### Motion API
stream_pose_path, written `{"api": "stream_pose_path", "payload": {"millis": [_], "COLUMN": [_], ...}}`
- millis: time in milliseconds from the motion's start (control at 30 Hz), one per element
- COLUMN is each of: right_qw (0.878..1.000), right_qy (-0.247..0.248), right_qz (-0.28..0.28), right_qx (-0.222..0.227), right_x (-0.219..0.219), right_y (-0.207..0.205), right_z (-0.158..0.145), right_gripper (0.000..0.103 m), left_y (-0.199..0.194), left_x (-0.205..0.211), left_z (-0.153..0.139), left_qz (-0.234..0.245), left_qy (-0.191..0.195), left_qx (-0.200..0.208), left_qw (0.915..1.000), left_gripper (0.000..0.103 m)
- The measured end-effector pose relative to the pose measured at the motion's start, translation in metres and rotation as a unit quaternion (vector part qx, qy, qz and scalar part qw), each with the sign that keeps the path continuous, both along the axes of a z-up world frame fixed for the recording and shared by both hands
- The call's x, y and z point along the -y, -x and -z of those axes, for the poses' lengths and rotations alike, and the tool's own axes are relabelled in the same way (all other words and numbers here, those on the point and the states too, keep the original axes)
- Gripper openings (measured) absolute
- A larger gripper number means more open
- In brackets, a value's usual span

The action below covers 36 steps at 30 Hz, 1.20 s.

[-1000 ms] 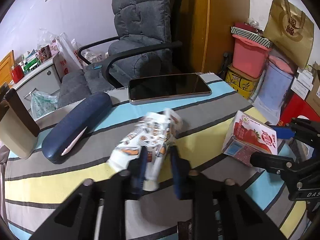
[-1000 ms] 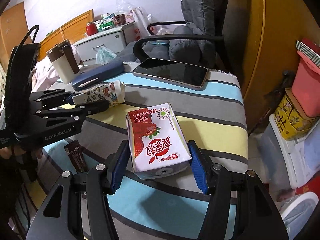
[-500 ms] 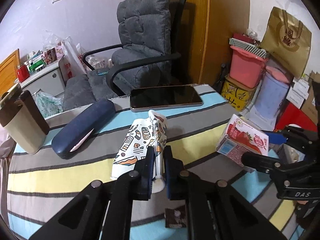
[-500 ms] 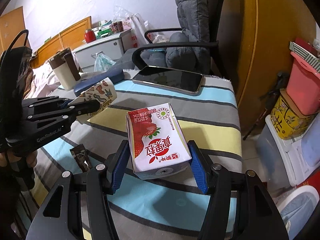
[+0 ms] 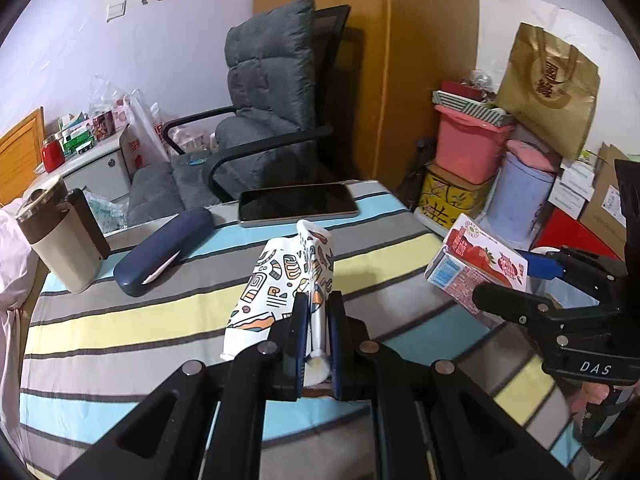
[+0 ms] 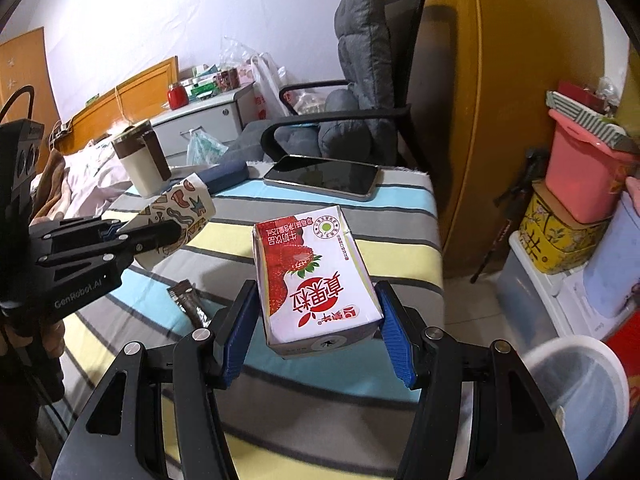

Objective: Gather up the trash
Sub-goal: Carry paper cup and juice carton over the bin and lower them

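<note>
While I watch both wrist feeds, my left gripper [image 5: 318, 320] is pinched nearly together on a flattened white paper cup with colourful doodle print [image 5: 280, 284], lifted clear of the striped cloth tabletop [image 5: 120, 320]. My right gripper [image 6: 316, 320] has its blue pads [image 6: 240, 336] spread wide around a red-and-white strawberry milk carton [image 6: 316, 280], which it carries above the cloth; in the left view the carton hangs over the table's right edge. I read Chinese characters and "125mL" on the carton, "GenRobot.AI" on the left tool and "DAS" on the right one. A small brown wrapper [image 6: 190, 302] lies on the cloth near the left tool. Far across the table rest a black smartphone [image 5: 298, 204], a navy glasses case [image 5: 164, 252] and a beige tumbler with brown lid [image 5: 60, 236]. A white plastic bin [image 6: 576, 384] stands just beyond the near right edge.
</note>
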State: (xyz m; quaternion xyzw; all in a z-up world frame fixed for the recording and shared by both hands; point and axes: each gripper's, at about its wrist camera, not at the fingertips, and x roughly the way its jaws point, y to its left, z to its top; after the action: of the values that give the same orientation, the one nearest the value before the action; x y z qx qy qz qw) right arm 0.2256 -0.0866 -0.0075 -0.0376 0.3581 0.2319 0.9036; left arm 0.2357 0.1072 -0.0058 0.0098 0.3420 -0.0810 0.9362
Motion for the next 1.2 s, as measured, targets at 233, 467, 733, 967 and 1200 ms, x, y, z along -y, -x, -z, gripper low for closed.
{"api": "stream_pose_path", "payload": {"millis": [233, 467, 733, 967, 1200], "right_qw": [0.999, 0.997, 0.993, 0.987, 0.981], "right_qy": [-0.008, -0.01, -0.003, 0.008, 0.016], "right_qz": [0.026, 0.065, 0.112, 0.157, 0.194], "right_qx": [0.016, 0.027, 0.032, 0.032, 0.02], "right_x": [0.025, 0.06, 0.104, 0.136, 0.167], "right_y": [0.018, 0.038, 0.057, 0.07, 0.08], "right_z": [-0.013, -0.02, -0.025, -0.023, -0.015], "right_gripper": [0.06, 0.06, 0.06, 0.06, 0.06], "left_y": [0.025, 0.042, 0.055, 0.06, 0.063], "left_x": [0.029, 0.072, 0.125, 0.169, 0.214], "left_z": [-0.02, -0.032, -0.039, -0.035, -0.026], "left_qz": [0.021, 0.057, 0.1, 0.136, 0.175], "left_qy": [0.0, 0.007, 0.017, 0.022, 0.032], "left_qx": [0.02, 0.033, 0.041, 0.033, 0.018], "left_qw": [0.9996, 0.9978, 0.994, 0.9899, 0.9839], "left_gripper": [0.01, 0.01, 0.011, 0.011, 0.011]}}
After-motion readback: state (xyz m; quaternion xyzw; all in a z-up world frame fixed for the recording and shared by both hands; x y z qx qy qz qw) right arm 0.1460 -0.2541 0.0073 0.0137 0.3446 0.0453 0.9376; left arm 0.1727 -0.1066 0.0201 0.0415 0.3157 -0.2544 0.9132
